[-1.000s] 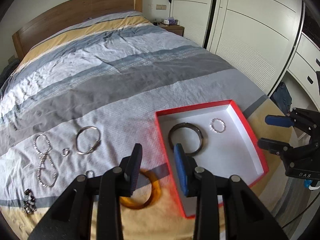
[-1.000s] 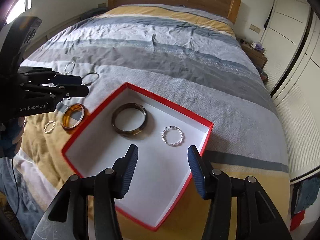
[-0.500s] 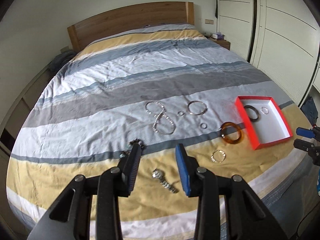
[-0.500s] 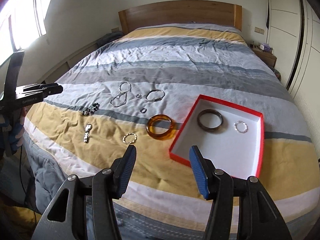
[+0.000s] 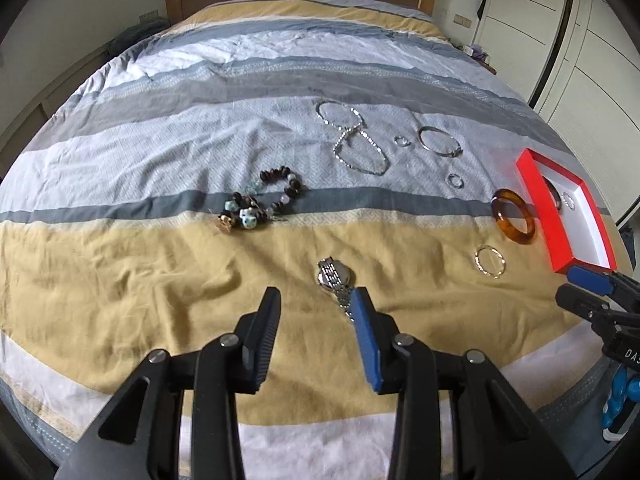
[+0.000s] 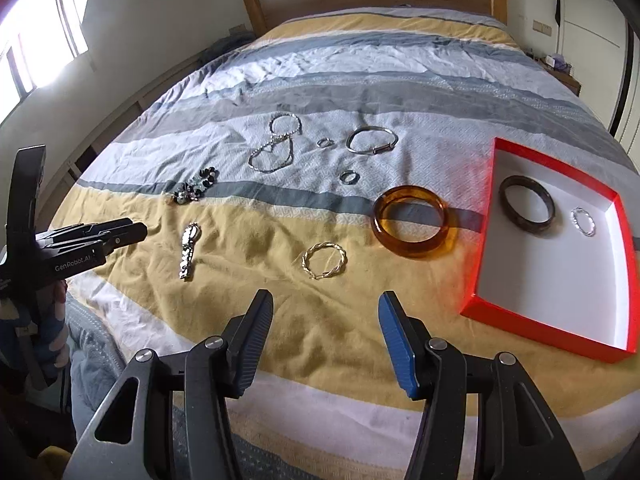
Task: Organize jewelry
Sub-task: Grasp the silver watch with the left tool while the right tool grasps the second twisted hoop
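Jaws on both grippers stand apart and empty: left gripper [image 5: 316, 312] hangs just short of the watch [image 5: 335, 280], right gripper [image 6: 326, 312] short of the gold bangle [image 6: 325, 266]. I'd straddle each piece flat, pinch gently, then carry to the red box [image 6: 488, 216]

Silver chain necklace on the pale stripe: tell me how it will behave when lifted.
The silver chain necklace lies in loose, crossed loops, so it will probably go limp and dangle from one pinch point. Its fine links look light and slippery, so a grip may slide. Trailing loops could drag across the bedspread or snag the small ring nearby.
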A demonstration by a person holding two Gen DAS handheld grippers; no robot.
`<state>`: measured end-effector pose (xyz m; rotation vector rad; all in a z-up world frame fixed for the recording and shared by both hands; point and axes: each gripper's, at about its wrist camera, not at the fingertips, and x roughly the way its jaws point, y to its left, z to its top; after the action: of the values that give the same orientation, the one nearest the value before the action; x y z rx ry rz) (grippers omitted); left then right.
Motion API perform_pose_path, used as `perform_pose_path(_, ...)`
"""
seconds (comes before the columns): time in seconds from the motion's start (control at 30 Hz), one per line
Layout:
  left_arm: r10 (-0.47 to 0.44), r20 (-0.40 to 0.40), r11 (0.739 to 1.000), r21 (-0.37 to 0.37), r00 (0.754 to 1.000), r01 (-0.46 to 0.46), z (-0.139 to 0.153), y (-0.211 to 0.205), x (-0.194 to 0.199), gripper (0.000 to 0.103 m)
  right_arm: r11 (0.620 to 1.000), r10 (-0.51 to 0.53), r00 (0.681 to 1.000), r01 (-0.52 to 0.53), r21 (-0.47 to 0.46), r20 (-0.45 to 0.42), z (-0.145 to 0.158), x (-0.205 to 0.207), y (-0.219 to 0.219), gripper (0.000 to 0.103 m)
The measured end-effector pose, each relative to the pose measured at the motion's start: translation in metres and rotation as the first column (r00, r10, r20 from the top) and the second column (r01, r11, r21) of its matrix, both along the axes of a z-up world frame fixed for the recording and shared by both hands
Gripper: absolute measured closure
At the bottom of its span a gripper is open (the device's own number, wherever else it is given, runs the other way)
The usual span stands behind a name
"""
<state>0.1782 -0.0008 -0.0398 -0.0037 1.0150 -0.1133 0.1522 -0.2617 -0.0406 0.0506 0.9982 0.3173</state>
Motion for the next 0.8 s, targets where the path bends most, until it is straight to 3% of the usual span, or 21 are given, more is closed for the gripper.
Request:
perform_pose_path(0.27,0.02,-0.049,1.0,-0.01,0.999,-0.021,-0.038,-0.008,0.024,0.068,1.0,0.0,0.998,-0.002,-0.028,-0.062,-0.043,0.037,0.015,0.048)
perform_pose_path(0.57,0.041,-0.045,0.998,-0.049,0.998,-0.044,-0.051,-0.002,0.032,0.068,0.999,0.008,0.997,-0.011,-0.037,-0.076,-0.066,0.058,0.027,0.049)
perform_pose_path(0.7,0.05,-0.042,0.996,-0.078,0.998,-0.053,-0.053,0.001,0.033,0.069,0.998,0.032,0.998,-0.036,-0.06,-0.063,-0.069,0.061,0.035,0.062)
perform_pose_path(0.73,0.048,-0.038,0.996,-0.073,0.998,-0.051,-0.053,0.0,0.032,0.07,0.997,0.037,0.997,-0.041,-0.063,-0.061,-0.07,0.061,0.037,0.064)
perform_pose_path(0.8,0.046,-0.034,0.997,-0.065,0.998,-0.048,-0.052,-0.001,0.031,0.084,0.996,0.046,0.997,-0.05,-0.07,-0.054,-0.071,0.06,0.038,0.064)
